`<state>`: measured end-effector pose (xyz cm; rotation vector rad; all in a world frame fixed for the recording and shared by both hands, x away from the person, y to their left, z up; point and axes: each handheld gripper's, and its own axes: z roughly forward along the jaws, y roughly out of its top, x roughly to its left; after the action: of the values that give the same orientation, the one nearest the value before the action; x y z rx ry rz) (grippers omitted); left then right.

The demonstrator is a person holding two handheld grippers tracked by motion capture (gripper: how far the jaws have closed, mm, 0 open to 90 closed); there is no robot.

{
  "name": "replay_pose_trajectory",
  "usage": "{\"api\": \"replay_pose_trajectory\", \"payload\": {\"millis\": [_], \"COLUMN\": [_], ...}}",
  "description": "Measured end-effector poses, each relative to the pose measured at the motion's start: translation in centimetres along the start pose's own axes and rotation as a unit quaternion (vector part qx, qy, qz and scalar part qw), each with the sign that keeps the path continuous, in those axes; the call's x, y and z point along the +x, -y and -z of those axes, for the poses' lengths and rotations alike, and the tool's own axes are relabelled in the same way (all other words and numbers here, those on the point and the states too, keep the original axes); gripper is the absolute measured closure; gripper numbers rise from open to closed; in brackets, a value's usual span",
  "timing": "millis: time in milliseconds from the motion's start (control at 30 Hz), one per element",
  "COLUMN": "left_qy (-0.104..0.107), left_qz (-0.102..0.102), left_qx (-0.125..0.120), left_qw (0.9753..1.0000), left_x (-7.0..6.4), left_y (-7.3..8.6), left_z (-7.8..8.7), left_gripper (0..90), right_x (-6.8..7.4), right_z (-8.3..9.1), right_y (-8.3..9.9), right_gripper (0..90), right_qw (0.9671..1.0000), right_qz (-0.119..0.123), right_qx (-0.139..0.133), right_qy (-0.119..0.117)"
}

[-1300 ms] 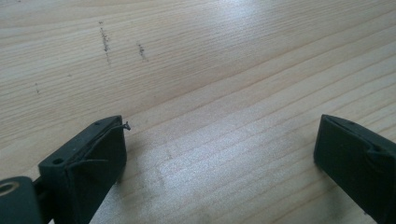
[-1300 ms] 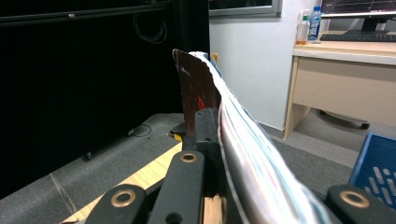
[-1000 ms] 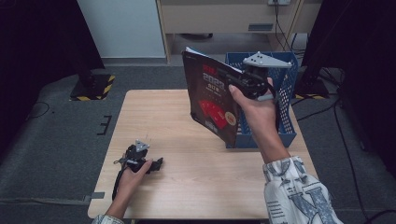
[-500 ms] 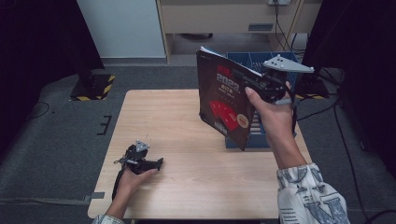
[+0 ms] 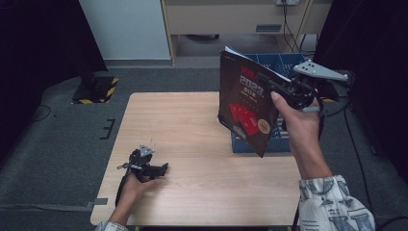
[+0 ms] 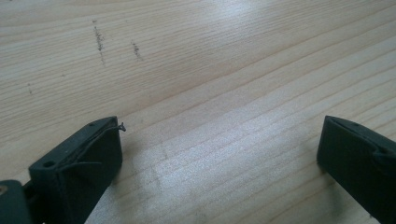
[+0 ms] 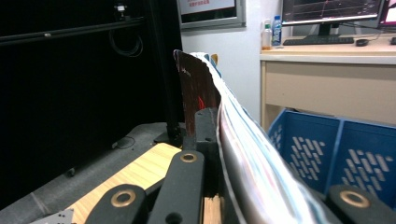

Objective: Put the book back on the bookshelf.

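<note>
A dark magazine with red cover art and white print is held upright and tilted above the table's right side, partly in front of a blue crate. My right gripper is shut on its upper right edge. In the right gripper view the magazine curves away between the jaws, pages fanned to the right, with the blue crate behind it. My left gripper rests on the wooden table near the front left. In the left gripper view it stands open over bare wood.
The blue crate sits at the table's right edge, partly off it. Grey carpet surrounds the table, with a black-and-yellow striped base at the back left. A beige desk with monitors and bottles stands beyond. Cables trail on the right.
My right gripper has carried the magazine to the right and a little back, toward the blue crate. The left gripper has stayed in place on the table.
</note>
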<state>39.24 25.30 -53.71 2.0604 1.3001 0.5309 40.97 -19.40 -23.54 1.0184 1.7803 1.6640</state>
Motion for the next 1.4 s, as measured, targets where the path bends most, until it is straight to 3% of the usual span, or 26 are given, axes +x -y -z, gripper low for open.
{"api": "replay_pose_trajectory", "payload": {"millis": [833,1400], "left_qy": [0.0,0.001], "left_qz": [0.0,-0.001], "left_qx": [0.0,0.0], "left_qw": [1.0,1.0], "left_x": [0.0,-0.1], "left_y": [0.0,0.0], "left_z": [0.0,0.0], "left_gripper": [0.0,0.0], "right_x": [-3.1,-4.3], "right_z": [3.6,5.1], "right_y": [0.1,-0.1], "right_gripper": [87.1,87.1], "right_qw": [0.9989,0.9969], "right_qz": [-0.006,0.002], "right_qx": [-0.006,-0.012], "right_qy": [0.046,0.077]}}
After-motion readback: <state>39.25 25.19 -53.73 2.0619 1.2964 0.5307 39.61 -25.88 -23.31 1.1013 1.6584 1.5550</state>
